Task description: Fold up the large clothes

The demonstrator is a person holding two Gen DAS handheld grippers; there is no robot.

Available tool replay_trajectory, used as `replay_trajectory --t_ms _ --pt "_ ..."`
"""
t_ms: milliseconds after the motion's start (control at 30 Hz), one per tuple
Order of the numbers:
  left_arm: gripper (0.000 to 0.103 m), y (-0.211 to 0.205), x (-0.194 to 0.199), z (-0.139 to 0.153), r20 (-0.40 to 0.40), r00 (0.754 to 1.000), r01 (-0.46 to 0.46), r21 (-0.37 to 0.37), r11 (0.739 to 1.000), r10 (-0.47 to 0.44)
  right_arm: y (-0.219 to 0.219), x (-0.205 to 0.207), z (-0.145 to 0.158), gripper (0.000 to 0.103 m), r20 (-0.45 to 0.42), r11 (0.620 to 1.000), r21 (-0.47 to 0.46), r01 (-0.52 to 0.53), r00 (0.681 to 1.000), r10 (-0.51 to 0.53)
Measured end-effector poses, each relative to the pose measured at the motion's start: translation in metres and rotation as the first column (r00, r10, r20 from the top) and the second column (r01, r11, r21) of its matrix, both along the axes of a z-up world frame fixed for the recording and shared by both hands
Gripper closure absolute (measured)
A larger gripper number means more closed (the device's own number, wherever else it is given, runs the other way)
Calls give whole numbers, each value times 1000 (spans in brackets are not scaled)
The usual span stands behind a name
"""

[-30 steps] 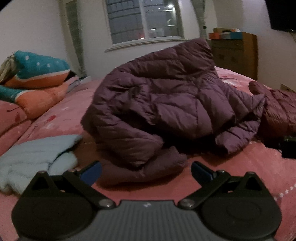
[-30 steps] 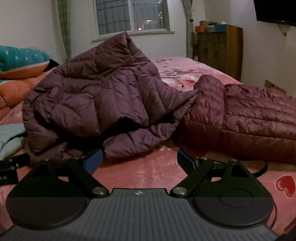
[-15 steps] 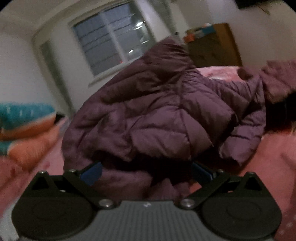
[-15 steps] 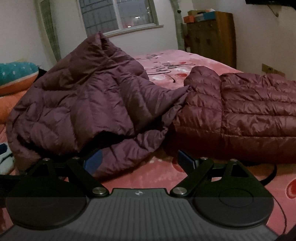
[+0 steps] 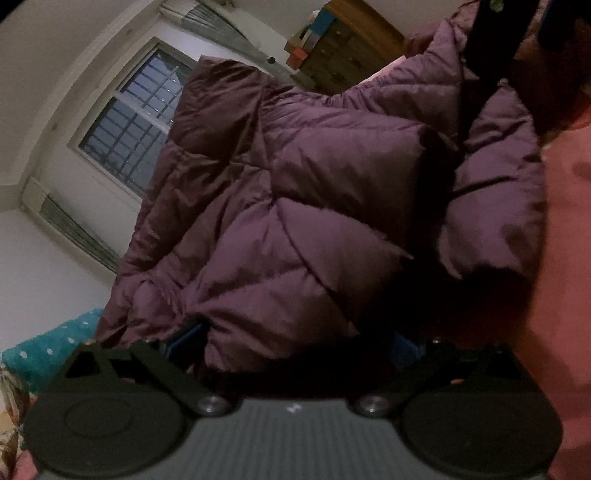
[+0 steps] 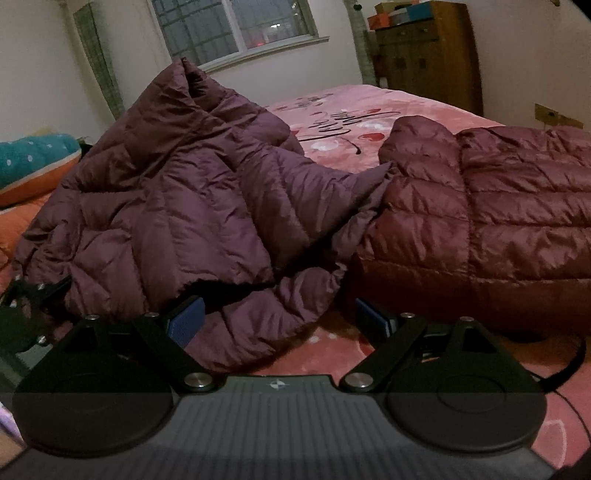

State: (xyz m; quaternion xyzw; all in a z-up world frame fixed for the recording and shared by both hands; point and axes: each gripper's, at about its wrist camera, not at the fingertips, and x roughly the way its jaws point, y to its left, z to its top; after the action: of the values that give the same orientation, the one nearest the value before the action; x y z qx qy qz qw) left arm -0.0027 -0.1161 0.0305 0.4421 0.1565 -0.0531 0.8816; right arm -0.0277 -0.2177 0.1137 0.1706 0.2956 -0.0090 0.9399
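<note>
Purple down jacket (image 5: 280, 206) sits between tilted left gripper's (image 5: 295, 343) spread fingers; right gripper (image 6: 279, 319) level, spread

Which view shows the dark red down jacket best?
The right wrist view: the dark red down jacket lies in full sight on the pink bedspread, beside the purple jacket. The left wrist view is filled by the purple one.

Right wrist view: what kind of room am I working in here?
Most likely a bedroom in a home. The jackets lie on a bed with a pink blanket, a pillow sits at the left, and a wooden dresser stands by the window.
</note>
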Motion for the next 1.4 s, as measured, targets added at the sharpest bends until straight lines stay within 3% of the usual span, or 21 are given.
replay_trajectory --t_ms 167,300,367,433,533,633,867,967,1133,1200,1267,1300,1367,1400 --pt "14 0 15 9 10 1000 8 -58 998 -7 0 6 1 0 17 1000 11 -17 1000 17" --pt "39 7 19 30 -32 999 22 -211 977 -29 -2 9 1 0 40 999 17 -29 999 28" --pt "53 17 20 46 -68 997 5 -342 940 -30 0 10 1 0 53 999 -6 -37 998 37" --pt "66 30 22 63 -106 994 -20 -468 884 -33 4 10 2 0 77 998 -43 -54 995 57" --pt "77 48 18 81 -136 990 -48 -591 805 -41 14 8 5 0 123 990 -103 -92 987 105" --pt "80 60 10 94 -149 987 -62 -669 740 -52 34 5 9 0 178 963 -239 -124 969 169" --pt "82 73 9 110 -153 985 -57 -732 679 -82 85 4 0 0 253 820 -556 -134 913 320" --pt "82 81 12 113 -164 982 -62 -756 651 -97 99 6 -6 0 284 771 -625 -124 884 372" --pt "82 91 5 109 -173 978 -63 -778 626 -117 112 13 -11 0 361 734 -676 -58 843 399" --pt "81 93 4 105 -178 976 -65 -783 619 -122 112 16 -12 10 379 733 -679 -38 837 395" --pt "77 99 3 101 -187 974 -74 -800 596 -129 110 21 -11 23 393 750 -661 -25 839 375" --pt "70 102 3 100 -191 973 -82 -809 582 -129 107 21 -10 27 399 757 -653 -22 840 368" --pt "52 108 -2 98 -191 974 -91 -820 564 -122 102 23 -8 54 397 769 -639 -25 845 357" --pt "34 111 -7 97 -191 975 -97 -821 563 -110 101 21 -7 62 385 776 -630 -39 852 355"
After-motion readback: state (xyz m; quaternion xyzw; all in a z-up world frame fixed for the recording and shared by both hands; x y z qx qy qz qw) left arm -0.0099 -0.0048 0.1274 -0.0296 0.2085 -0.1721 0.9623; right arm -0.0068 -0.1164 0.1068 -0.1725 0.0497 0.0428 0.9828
